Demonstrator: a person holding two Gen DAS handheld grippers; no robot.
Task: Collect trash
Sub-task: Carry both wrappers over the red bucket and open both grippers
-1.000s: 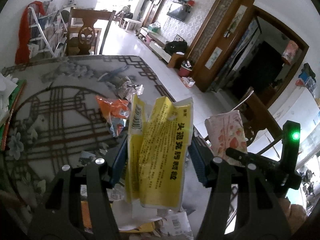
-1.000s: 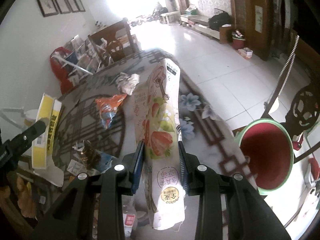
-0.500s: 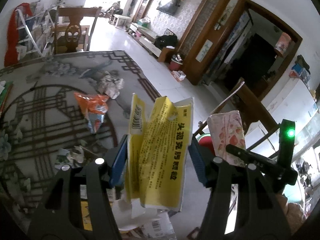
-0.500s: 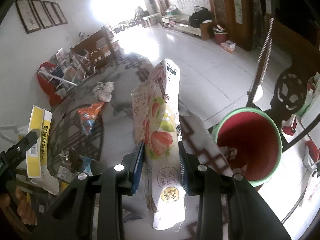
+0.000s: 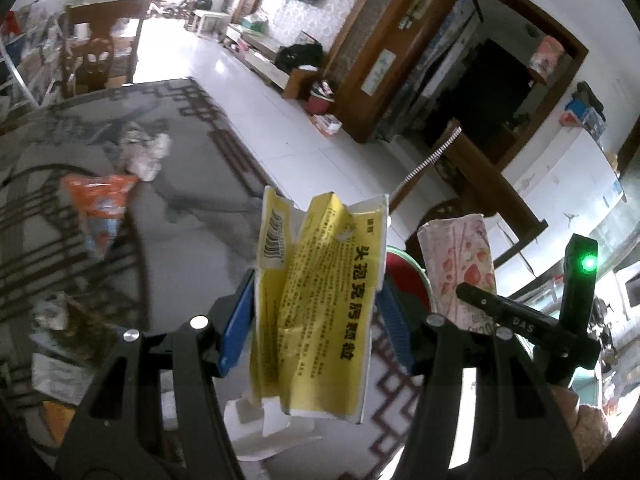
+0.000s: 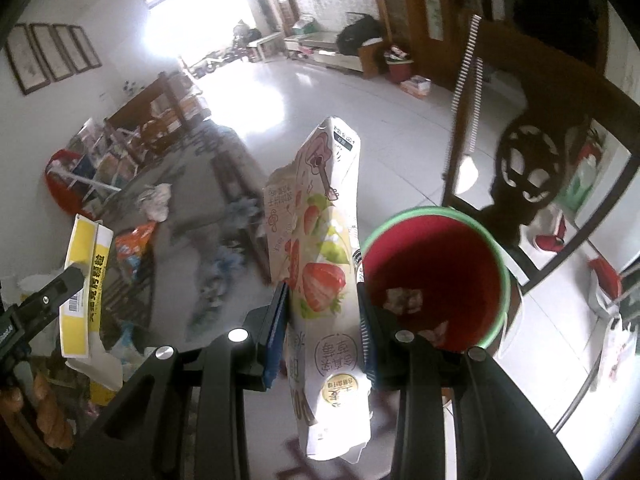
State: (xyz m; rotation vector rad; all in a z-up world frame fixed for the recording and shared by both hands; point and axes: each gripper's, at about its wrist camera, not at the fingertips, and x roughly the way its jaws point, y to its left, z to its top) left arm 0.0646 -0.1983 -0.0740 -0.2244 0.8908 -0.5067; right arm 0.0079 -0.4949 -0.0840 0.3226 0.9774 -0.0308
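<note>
1. Your left gripper clamps a crumpled yellow paper packet with black print between its blue pads, at the centre of its frame.
2. Your right gripper grips a tall white strawberry-printed pouch, standing upright mid-frame.
3. The red plastic bin with a green rim sits right of the pouch (a few scraps lie inside).
4. An orange snack wrapper and a crumpled white paper wad lie on the patterned grey table at upper left.
</note>
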